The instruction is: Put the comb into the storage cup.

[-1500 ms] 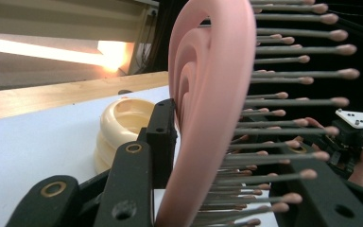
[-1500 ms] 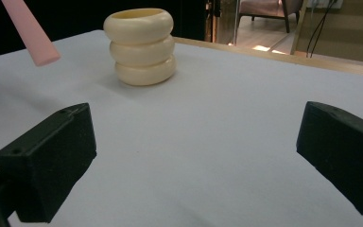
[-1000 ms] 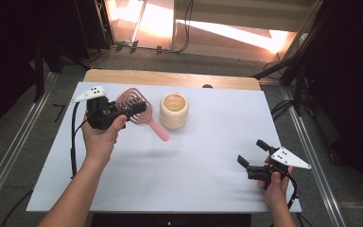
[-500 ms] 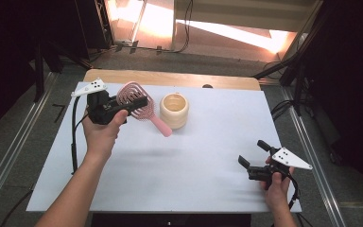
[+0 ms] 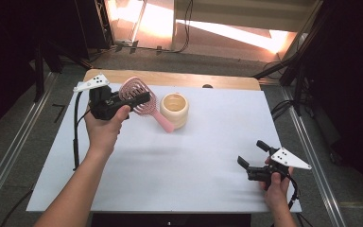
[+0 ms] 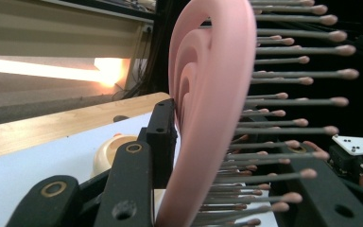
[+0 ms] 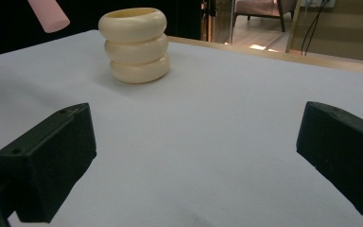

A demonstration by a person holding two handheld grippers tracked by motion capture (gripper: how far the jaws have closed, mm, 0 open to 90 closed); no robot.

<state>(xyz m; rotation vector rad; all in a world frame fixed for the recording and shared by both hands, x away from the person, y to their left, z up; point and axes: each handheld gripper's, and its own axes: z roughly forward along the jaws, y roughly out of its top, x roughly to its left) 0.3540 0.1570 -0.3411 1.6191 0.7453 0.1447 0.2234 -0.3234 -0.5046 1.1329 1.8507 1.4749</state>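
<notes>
Hairbrush up off the table, gripped by its head

Left gripper (image 5: 139, 98) clamps the pink hairbrush (image 5: 142, 98) over the table, handle drooping beside the cream cup (image 5: 174, 109). Light, stiff plastic; the springy bristles could slip. Right gripper (image 5: 250, 155) waits wide open.

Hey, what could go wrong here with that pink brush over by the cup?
The left gripper clamps the pink hairbrush by its head, across the bristles, so it might twist or slip. The handle hangs close beside the cream cup; a swing could knock the cup over. The right gripper rests open and apart, too far to steady it.
</notes>
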